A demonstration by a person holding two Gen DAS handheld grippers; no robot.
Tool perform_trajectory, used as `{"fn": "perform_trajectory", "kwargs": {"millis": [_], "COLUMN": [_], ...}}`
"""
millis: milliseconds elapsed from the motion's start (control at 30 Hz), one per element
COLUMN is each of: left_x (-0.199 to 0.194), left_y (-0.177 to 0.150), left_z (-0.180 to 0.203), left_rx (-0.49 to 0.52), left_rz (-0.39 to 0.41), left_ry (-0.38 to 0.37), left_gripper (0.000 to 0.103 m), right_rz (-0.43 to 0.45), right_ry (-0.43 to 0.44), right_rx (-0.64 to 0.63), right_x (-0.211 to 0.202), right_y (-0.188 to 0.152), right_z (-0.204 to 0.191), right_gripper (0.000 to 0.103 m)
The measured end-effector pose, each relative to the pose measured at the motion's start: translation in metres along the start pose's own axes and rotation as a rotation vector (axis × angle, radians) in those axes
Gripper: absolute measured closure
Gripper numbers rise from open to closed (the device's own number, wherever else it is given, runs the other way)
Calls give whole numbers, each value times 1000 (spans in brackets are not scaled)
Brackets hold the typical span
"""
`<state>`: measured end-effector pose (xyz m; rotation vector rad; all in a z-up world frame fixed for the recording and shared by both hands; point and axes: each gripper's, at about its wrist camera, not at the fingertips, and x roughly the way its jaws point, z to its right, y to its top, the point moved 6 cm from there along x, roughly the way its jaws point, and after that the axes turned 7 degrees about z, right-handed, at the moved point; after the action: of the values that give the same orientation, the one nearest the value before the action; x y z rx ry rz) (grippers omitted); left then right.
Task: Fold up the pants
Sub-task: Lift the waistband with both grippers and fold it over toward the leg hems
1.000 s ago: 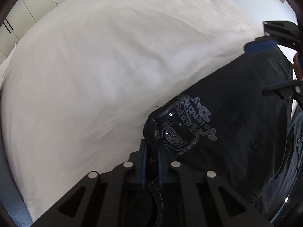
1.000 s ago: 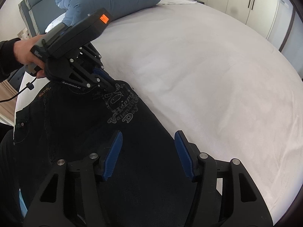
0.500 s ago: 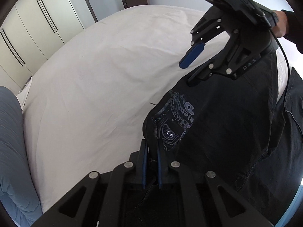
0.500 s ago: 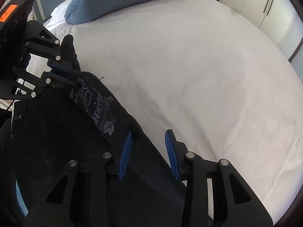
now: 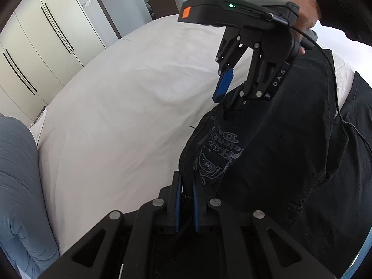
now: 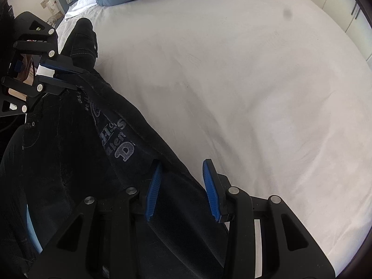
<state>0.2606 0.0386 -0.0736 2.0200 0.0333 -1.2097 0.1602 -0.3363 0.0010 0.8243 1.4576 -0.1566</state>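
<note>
- Clamping the black pants (image 5: 267, 153) by a folded edge, the left gripper (image 5: 186, 205) has its blue fingers (image 5: 177, 207) pressed together on the cloth.
- Pale print just beyond them reads partly "Da"; mirrored, not fully legible.
- The right gripper (image 6: 182, 188) has been closing; fingers apart, straddling the pants' edge over the white bed (image 6: 244, 81).
- "DAS" marks its frame.

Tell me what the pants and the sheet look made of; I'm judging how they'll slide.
Pants: dark, matte denim by the look, with pale topstitching and a faded grey print. Sheet: white woven cloth, likely cotton, matte with soft creases.
</note>
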Motion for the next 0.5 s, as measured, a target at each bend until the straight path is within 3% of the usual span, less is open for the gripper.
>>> {"fn": "perform_trajectory", "kwargs": {"millis": [200, 500], "left_x": [8, -2], "left_y": [-2, 5], "left_z": [0, -3], "left_rx": [-16, -46], "left_rz": [-7, 3], "left_ry": [2, 24], "left_gripper": [95, 95], "right_rz": [34, 107], "right_ry": [-3, -116], "right_rx": [-37, 5], "right_x": [-9, -40], "right_y": [3, -7], "right_z": [-12, -36], "right_gripper": [94, 100]}}
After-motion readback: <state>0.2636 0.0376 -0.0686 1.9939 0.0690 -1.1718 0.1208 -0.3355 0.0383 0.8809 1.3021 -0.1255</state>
